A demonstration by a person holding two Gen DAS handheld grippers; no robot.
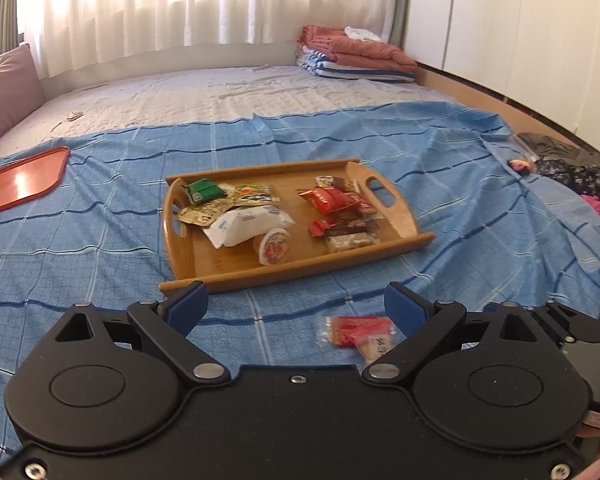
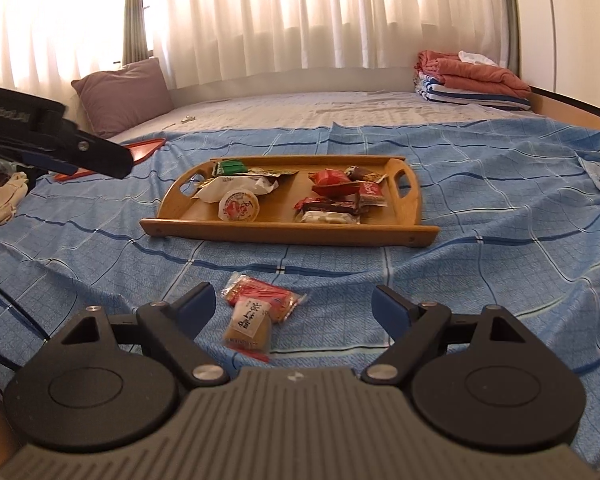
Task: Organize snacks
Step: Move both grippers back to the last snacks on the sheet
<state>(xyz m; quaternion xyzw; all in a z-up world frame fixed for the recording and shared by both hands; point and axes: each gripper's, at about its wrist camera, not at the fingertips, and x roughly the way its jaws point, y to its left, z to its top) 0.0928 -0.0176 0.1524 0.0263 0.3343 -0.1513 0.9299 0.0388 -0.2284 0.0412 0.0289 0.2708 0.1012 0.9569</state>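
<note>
Two snacks lie loose on the blue checked bedspread [image 2: 480,208], short of the wooden tray [image 2: 284,232] where the rest of the assortment sits. Nearest the right gripper [image 2: 292,312] is a tan packet with black characters [image 2: 249,326], resting partly on a red-and-clear wrapped snack [image 2: 266,292]; both lie on the cloth just ahead of the right gripper's blue-padded fingers, toward its left finger, touched by neither pad. That gripper's jaws stand wide apart with nothing clamped. The left gripper [image 1: 296,308] also hovers with its jaws spread and empty; from its camera the same red-wrapped snack [image 1: 358,330] shows low beside its right finger. From the right wrist view, the left gripper's black body enters at the far left, above the bedspread.

On the tray, a white soft pack [image 1: 248,224] and a round cup with a red-printed lid [image 1: 274,246] share the left half with a green packet [image 1: 202,190] and several flat sachets [image 1: 204,212]. The right half holds red wrappers [image 1: 332,200] and dark chocolate bars [image 1: 348,228], along with a pale bar [image 1: 352,242] at the near edge.

An orange tray [image 1: 20,182] sits off to the left on the bedspread. Folded blankets [image 1: 356,54] are stacked at the far corner of the bed, a mauve pillow [image 2: 124,96] leans under the curtained window [image 2: 300,12], and dark clothing [image 1: 572,168] lies heaped at the right edge.
</note>
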